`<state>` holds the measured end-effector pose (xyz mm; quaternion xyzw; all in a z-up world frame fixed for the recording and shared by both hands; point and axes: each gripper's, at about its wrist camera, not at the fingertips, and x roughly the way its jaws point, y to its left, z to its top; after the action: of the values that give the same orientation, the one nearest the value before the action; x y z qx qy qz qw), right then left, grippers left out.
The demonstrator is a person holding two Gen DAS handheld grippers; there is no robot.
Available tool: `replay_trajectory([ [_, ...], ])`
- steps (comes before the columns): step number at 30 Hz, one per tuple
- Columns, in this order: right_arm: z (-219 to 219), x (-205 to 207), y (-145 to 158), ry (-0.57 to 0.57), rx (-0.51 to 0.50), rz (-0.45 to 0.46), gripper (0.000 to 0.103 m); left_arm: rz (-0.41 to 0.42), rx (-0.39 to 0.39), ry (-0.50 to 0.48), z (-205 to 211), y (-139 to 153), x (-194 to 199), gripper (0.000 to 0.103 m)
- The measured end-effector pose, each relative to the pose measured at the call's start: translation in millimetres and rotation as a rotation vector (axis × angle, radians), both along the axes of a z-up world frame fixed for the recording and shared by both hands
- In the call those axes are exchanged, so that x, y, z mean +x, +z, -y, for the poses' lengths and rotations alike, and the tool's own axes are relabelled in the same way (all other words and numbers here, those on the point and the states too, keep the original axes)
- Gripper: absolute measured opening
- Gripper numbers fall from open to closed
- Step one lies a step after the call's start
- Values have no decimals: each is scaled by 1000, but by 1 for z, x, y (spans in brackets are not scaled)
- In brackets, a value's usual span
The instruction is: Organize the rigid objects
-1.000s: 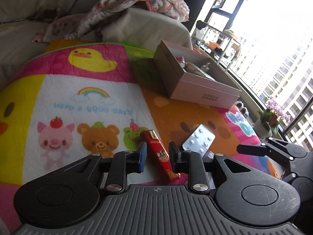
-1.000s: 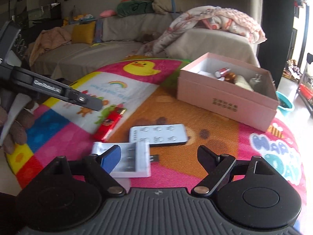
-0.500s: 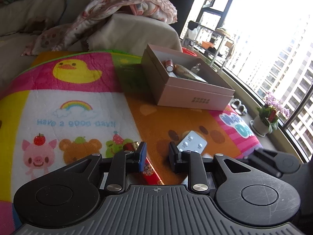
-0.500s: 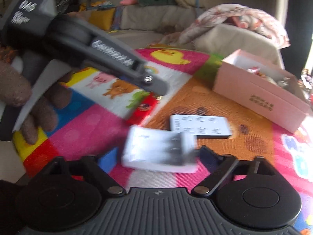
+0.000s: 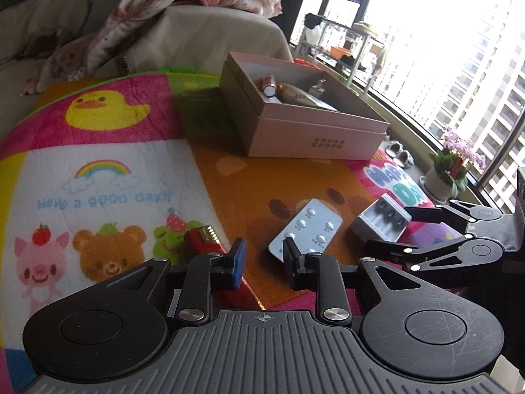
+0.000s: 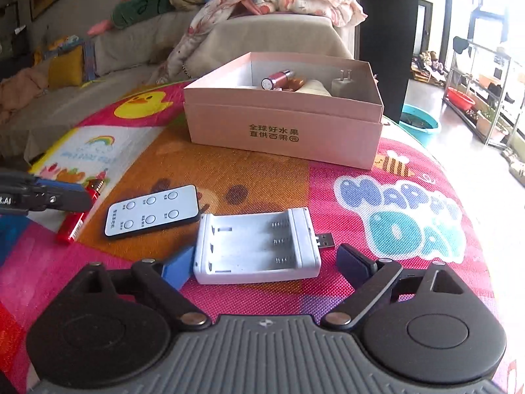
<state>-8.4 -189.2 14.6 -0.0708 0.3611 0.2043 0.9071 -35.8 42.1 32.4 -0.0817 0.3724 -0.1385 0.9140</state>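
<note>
A pink box (image 6: 282, 131) (image 5: 311, 138) holding a battery, a plug and other items stands on the colourful mat. In front of it lie a white battery charger (image 6: 257, 246) (image 5: 380, 220), a white remote (image 6: 152, 211) (image 5: 306, 228) and a red lighter (image 6: 77, 216) (image 5: 205, 239). My right gripper (image 6: 265, 266) is open, with its fingers either side of the charger, which rests on the mat. My left gripper (image 5: 262, 261) is narrowly open and empty, just above the lighter and remote.
The mat (image 6: 410, 203) lies on a round surface that drops off at the right. A sofa with a blanket (image 6: 275, 3) is behind the box. A potted plant (image 5: 449, 170) and a window are at the right.
My left gripper has pulled back from the red lighter, which now lies beside its left finger. My right gripper has moved to straddle the charger.
</note>
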Motion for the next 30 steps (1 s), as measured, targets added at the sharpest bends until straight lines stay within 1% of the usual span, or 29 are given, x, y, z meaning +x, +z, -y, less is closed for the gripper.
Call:
replay_trajectory([
  [2,-1,-2,0,1,-6,3,94,50,34,-62,12,6,-1,27],
  [4,0,-2,0,2,1,-1,95,80,93,-116,23,8,0,28],
  [6,-1,-1,-1,4,-5,0,95,69,141,-146,31,5,5,28],
  [9,-2,-1,-1,-4,-10,-1,97,29,168,-190,39,-4,10,28],
  [12,-1,-1,-1,-4,-6,-1,97,40,215,-217,45,-7,8,30],
  [15,-1,1,-1,1,-1,-6,99,25,208,-239,47,-7,10,42],
  [17,-2,1,-1,4,-3,-7,99,19,209,-268,51,-7,10,57],
  [20,-2,1,-1,4,-2,-7,99,20,245,-319,60,-7,7,68],
  [22,-2,1,-1,4,-1,-7,99,24,240,-331,63,-5,7,66],
  [24,-2,1,-1,4,-1,-7,99,54,228,-321,62,-1,7,65],
  [26,-2,1,-1,4,-1,-7,99,88,271,-297,62,3,11,65],
  [28,-2,1,-1,4,-1,-7,100,72,308,-291,63,0,19,65],
  [29,-2,1,-1,5,-1,-7,100,54,310,-291,63,-3,25,61],
  [30,-2,1,-1,4,-2,-7,100,39,306,-289,63,-6,29,61],
])
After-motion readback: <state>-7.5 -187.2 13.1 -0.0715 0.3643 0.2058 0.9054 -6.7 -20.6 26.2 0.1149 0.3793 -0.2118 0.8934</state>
